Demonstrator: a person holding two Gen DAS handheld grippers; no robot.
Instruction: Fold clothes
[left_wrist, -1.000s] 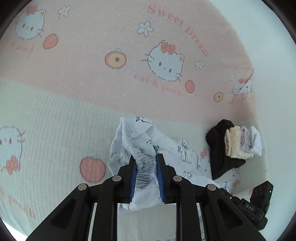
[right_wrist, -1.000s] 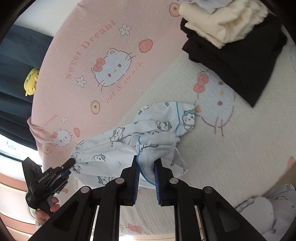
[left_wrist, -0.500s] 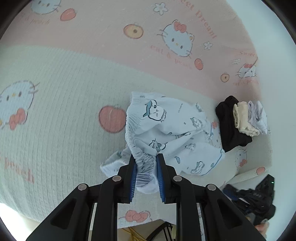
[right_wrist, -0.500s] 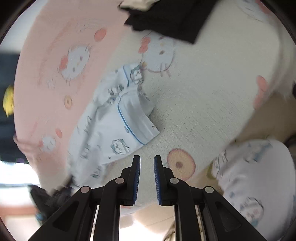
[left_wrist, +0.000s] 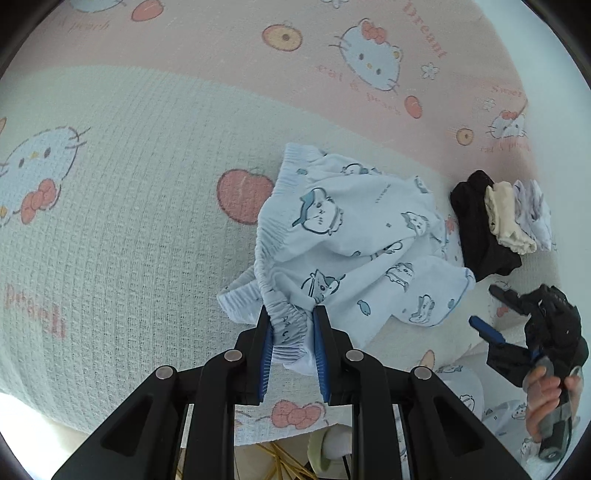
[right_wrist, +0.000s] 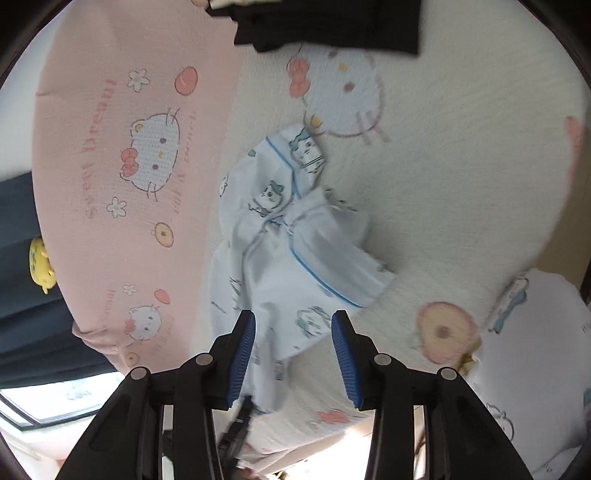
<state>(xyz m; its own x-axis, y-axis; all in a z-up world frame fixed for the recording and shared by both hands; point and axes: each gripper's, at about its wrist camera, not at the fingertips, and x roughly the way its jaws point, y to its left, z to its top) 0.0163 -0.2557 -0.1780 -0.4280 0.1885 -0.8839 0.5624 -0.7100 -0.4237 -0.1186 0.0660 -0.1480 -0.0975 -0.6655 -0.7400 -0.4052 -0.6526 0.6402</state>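
Light blue cartoon-print shorts (left_wrist: 351, 240) lie spread on the bedspread (left_wrist: 129, 203). My left gripper (left_wrist: 291, 325) is shut on their gathered elastic waistband at the near edge. In the left wrist view my right gripper (left_wrist: 491, 310) hovers beside the shorts' right hem, held by a hand (left_wrist: 543, 398). In the right wrist view the right gripper (right_wrist: 293, 321) has its jaws opening. The shorts (right_wrist: 288, 236) lie on the bed beyond the blue pads (right_wrist: 242, 343), and no cloth is pressed between them.
A stack of folded clothes (left_wrist: 495, 221), black, cream and white, sits at the bed's far right. More printed cloth (right_wrist: 535, 350) lies off the bed's near right corner. A yellow toy (right_wrist: 38, 266) hangs by a dark curtain. The bed's edge runs close below both grippers.
The right gripper let go of the shorts' hem, rolled, and its jaws parted. The left gripper sank toward the bed with the waistband, and the shorts now lie spread out.
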